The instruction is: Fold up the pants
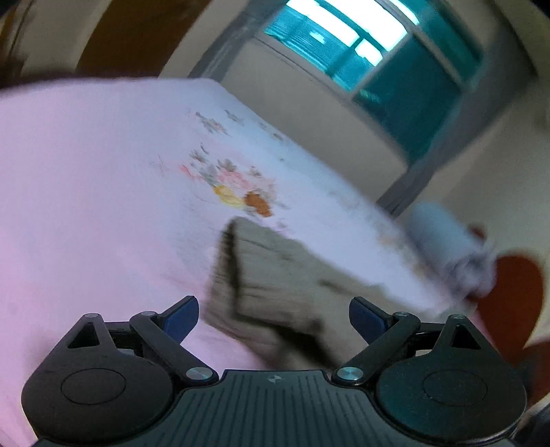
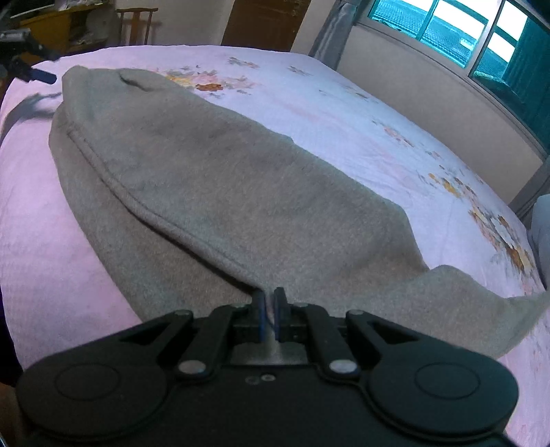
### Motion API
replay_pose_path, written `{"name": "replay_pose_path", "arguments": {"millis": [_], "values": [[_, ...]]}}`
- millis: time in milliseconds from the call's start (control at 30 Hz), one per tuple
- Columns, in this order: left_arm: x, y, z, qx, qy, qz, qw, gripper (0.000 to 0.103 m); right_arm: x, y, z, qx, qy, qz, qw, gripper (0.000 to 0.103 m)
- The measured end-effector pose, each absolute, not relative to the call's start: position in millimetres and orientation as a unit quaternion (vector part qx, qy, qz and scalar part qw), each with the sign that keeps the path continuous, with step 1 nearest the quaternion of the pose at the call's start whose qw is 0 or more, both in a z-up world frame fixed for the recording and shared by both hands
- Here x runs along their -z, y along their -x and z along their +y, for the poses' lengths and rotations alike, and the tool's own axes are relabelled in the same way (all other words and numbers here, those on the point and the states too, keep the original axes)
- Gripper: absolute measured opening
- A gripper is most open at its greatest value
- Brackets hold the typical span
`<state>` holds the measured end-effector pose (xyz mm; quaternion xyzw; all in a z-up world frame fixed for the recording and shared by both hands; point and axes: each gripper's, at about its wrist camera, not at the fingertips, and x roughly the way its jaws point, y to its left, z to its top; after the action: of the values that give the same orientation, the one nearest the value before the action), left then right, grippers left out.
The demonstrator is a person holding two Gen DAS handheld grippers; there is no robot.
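Grey fleece pants (image 2: 213, 185) lie folded lengthwise across a pink floral bed (image 2: 361, 113), stitched hem facing up. A teal window (image 2: 447, 31) stands behind. The right gripper (image 2: 270, 306) pinches the pants' near edge; the left gripper (image 1: 274, 318) gapes wide, holding nothing.

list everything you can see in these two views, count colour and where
pants: one, grey, lying folded lengthwise on the bed
bedsheet: one, pink with flower print, covering the bed
window: one, teal frame, wall beyond the bed
door: one, brown, far wall
chair: one, wooden, far left
pillow: one, pale blue-grey, blurred, bed's edge
left gripper: black with blue pads, open above the pants, nothing between the pads
right gripper: black with blue pads, shut on the pants' edge
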<state>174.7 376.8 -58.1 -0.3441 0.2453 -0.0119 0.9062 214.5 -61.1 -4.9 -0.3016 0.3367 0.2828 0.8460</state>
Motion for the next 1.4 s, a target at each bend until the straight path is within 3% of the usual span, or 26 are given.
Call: {"name": "replay_pose_path", "arguments": {"millis": [100, 267, 333, 433, 533, 667, 767, 867, 1000, 1100, 1400], "values": [[68, -184, 369, 0.011, 0.391, 0.255, 0.884, 0.092, 7, -205, -65, -0.283, 0.293, 0.336, 0.849, 0.000], [81, -204, 355, -0.008, 0.409, 0.275, 0.870, 0.058, 11, -196, -70, -0.284, 0.285, 0.333, 0.853, 0.000], [85, -215, 352, -0.022, 0.423, 0.281, 0.861, 0.056, 11, -194, -72, -0.284, 0.276, 0.332, 0.856, 0.000], [85, -221, 349, -0.043, 0.426, 0.280, 0.859, 0.038, 13, -194, -75, -0.282, 0.258, 0.332, 0.863, 0.000], [85, -229, 345, -0.048, 0.412, 0.284, 0.864, 0.027, 15, -193, -77, -0.278, 0.248, 0.326, 0.869, 0.000], [42, -235, 353, 0.009, 0.408, 0.213, 0.888, 0.025, 0, -195, -79, -0.273, 0.231, 0.306, 0.882, 0.000], [0, -236, 357, 0.082, 0.405, 0.138, 0.900, 0.025, -48, -181, -88, -0.253, 0.220, 0.229, 0.914, 0.000], [12, -236, 364, 0.089, 0.404, 0.173, 0.894, 0.025, -68, -160, -102, -0.268, 0.222, 0.201, 0.916, 0.000], [94, -237, 369, 0.022, 0.385, 0.320, 0.865, 0.025, 0, -147, -98, -0.313, 0.284, 0.292, 0.858, 0.000], [109, -227, 372, 0.019, 0.428, 0.284, 0.858, 0.025, 22, -142, -90, -0.302, 0.289, 0.301, 0.858, 0.000], [64, -227, 376, 0.055, 0.415, 0.233, 0.878, 0.025, -14, -133, -106, -0.311, 0.245, 0.262, 0.880, 0.000]]}}
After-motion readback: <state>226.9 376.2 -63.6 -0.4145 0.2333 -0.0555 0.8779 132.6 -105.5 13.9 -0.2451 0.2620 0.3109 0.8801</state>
